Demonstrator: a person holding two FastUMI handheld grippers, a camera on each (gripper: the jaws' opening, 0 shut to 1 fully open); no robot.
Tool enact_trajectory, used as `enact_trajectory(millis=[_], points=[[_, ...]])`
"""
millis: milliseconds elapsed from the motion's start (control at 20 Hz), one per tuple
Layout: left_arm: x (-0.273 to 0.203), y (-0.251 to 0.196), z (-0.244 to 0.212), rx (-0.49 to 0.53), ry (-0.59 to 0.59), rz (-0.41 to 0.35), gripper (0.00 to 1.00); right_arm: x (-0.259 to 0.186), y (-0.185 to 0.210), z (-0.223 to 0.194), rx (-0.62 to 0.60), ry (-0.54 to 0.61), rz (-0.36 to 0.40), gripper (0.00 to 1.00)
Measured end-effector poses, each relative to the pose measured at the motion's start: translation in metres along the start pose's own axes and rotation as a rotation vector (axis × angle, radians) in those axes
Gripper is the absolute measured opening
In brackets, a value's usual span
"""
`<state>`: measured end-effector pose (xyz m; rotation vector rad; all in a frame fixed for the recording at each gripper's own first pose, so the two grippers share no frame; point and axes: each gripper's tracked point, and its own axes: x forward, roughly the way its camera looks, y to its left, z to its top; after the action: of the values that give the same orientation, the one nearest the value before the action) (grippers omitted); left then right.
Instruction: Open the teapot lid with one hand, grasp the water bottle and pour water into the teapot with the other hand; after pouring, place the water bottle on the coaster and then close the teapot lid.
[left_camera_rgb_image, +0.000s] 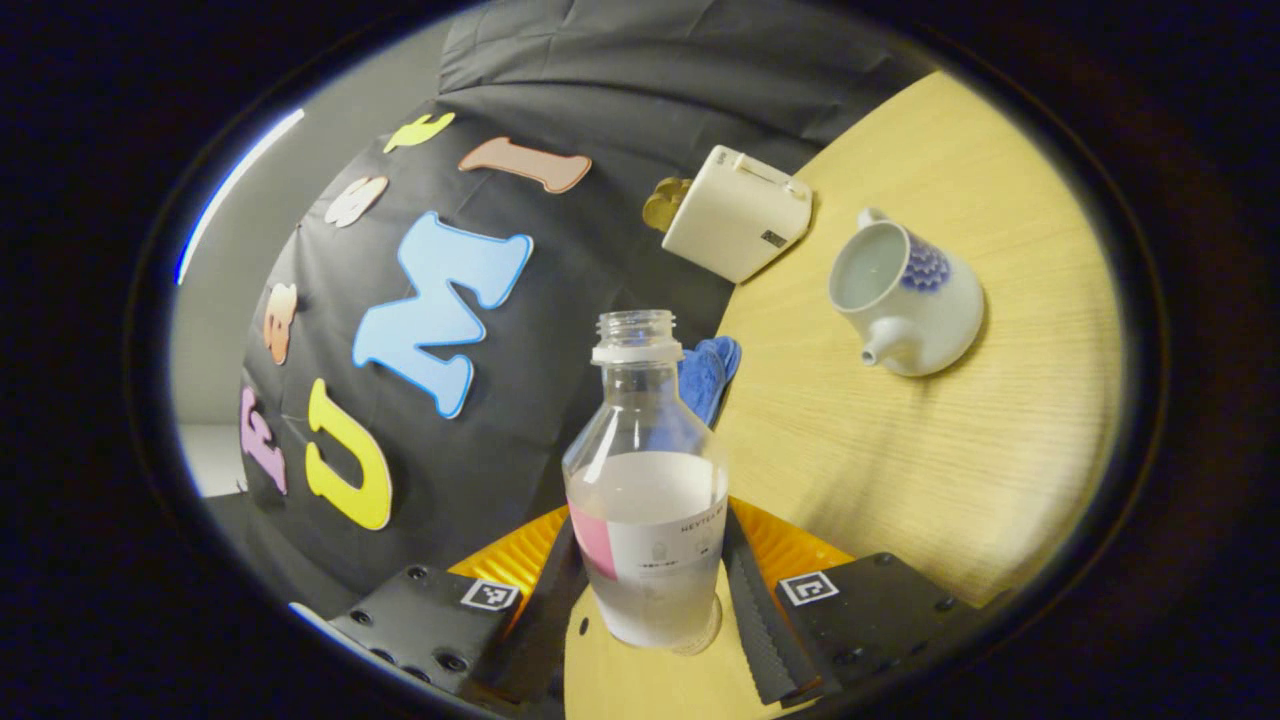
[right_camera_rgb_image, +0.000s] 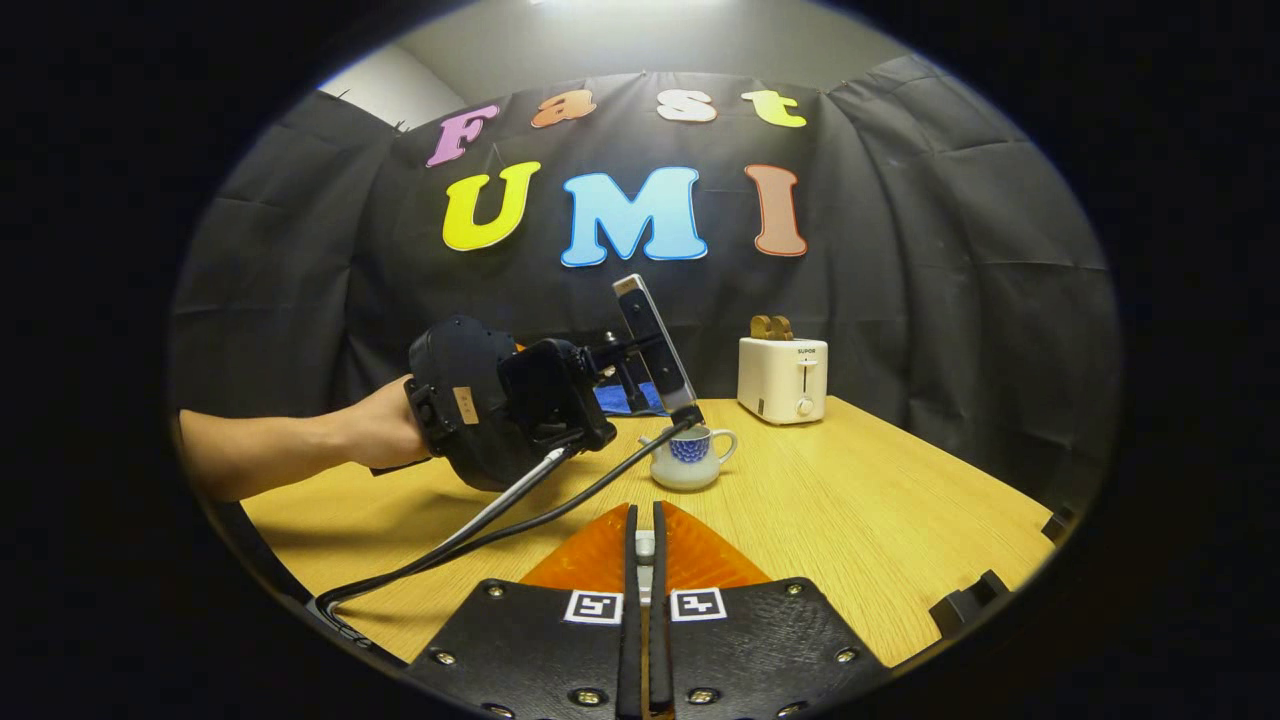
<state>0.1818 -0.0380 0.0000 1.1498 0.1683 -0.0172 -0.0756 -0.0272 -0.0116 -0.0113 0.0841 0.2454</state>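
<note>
the table (left_camera_rgb_image: 900, 470) is the biggest thing here, and it holds all the rest up. the toaster (left_camera_rgb_image: 738, 212) sits at the far edge by the wall, out of the way of the pouring.

the teapot (left_camera_rgb_image: 908, 297) stands on the table near the toaster. its top is open with no lid on it, so water can go in. there may be a little water in it, but i cannot be sure.

the bottle (left_camera_rgb_image: 645, 480) has no cap and is about half full. the left gripper (left_camera_rgb_image: 650, 590) pinches it low down, one finger on each side, so the mouth stays free for pouring. it is held up off the table and well apart from the teapot (my guess is it must get closer before it tips).

the right gripper (right_camera_rgb_image: 646, 600) is pressed nearly together on something small and pale. it may be the lid's knob, but i cannot tell. it stays back so the way to the teapot is free.
</note>
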Motion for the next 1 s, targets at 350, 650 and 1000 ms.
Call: enact_trajectory(millis=[350, 650, 1000], points=[[0.002, -0.009, 0.015, 0.181, -0.012, -0.015, 0.86, -0.003, -0.005, 0.0, -0.001, -0.01, -0.01, 0.03], [0.0, -0.016, 0.03, 0.298, -0.023, -0.037, 0.86, -0.004, -0.011, 0.0, 0.015, -0.015, -0.018, 0.03], [0.001, -0.017, 0.043, 0.448, -0.03, -0.032, 0.86, -0.003, -0.015, 0.002, 0.02, -0.019, -0.022, 0.03]])
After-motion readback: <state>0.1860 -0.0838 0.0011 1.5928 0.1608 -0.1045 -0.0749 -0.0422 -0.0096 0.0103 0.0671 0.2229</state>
